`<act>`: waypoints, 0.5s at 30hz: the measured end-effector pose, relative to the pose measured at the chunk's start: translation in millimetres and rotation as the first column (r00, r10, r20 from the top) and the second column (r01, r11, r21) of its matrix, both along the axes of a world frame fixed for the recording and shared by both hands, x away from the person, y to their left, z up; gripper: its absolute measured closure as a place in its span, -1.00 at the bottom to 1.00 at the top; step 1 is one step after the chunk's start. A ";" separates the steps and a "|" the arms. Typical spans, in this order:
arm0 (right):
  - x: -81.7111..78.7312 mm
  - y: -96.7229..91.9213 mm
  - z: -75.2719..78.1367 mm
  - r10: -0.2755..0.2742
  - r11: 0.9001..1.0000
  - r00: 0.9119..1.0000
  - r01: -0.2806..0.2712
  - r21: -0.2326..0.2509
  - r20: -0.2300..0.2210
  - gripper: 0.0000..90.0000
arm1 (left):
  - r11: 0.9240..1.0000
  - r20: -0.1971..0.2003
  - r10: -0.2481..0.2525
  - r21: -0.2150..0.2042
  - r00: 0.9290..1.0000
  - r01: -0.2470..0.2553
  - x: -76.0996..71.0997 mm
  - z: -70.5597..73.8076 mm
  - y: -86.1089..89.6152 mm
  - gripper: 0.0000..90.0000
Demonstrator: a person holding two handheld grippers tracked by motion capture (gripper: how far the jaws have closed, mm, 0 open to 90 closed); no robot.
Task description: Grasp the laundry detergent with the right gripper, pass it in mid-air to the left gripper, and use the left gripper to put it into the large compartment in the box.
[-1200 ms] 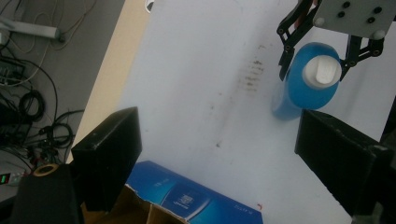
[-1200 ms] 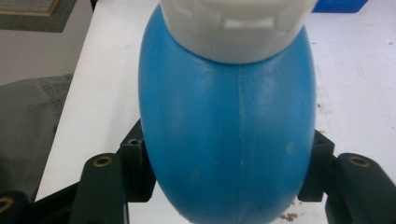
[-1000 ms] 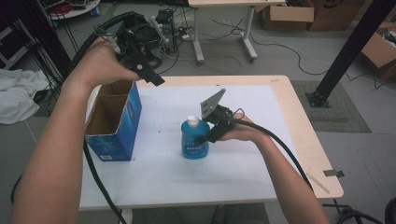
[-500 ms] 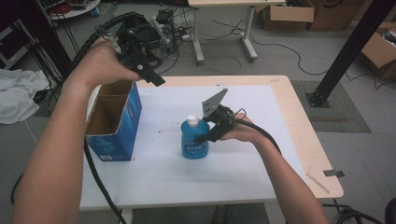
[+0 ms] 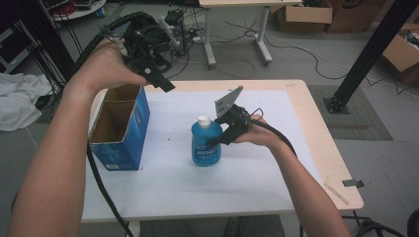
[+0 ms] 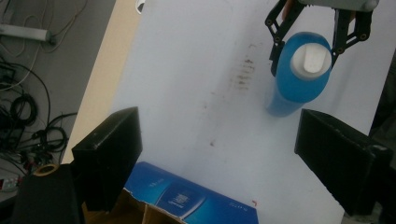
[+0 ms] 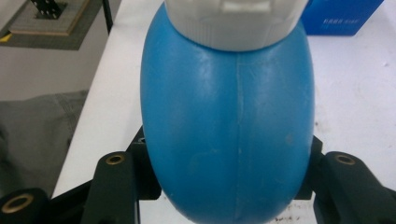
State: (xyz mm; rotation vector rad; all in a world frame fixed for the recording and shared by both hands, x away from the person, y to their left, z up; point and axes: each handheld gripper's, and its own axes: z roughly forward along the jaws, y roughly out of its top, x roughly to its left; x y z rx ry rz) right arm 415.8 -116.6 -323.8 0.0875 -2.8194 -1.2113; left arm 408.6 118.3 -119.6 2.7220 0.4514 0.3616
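Right gripper (image 5: 213, 141) has just been closing and clamps the bottle (image 5: 205, 148) for lifting; left gripper (image 5: 159, 81), unclenched, hovers above the box (image 5: 118, 131).

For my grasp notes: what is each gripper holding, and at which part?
The right gripper holds the blue bottle by its body, below the white cap. The left gripper holds nothing.

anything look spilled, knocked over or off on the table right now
Nothing spilled or tipped. The blue plastic bottle with a white cap stands upright, cap on. The open blue cardboard box is upright too. The only blemish is a patch of small reddish-brown marks on the white tabletop beside the bottle.
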 end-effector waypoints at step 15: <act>-0.2 -14.0 49.5 -0.018 0.997 1.000 0.017 0.075 0.009 -0.01 | 0.994 -0.074 -0.102 0.036 0.992 0.105 -12.1 -3.7 -25.6 -0.66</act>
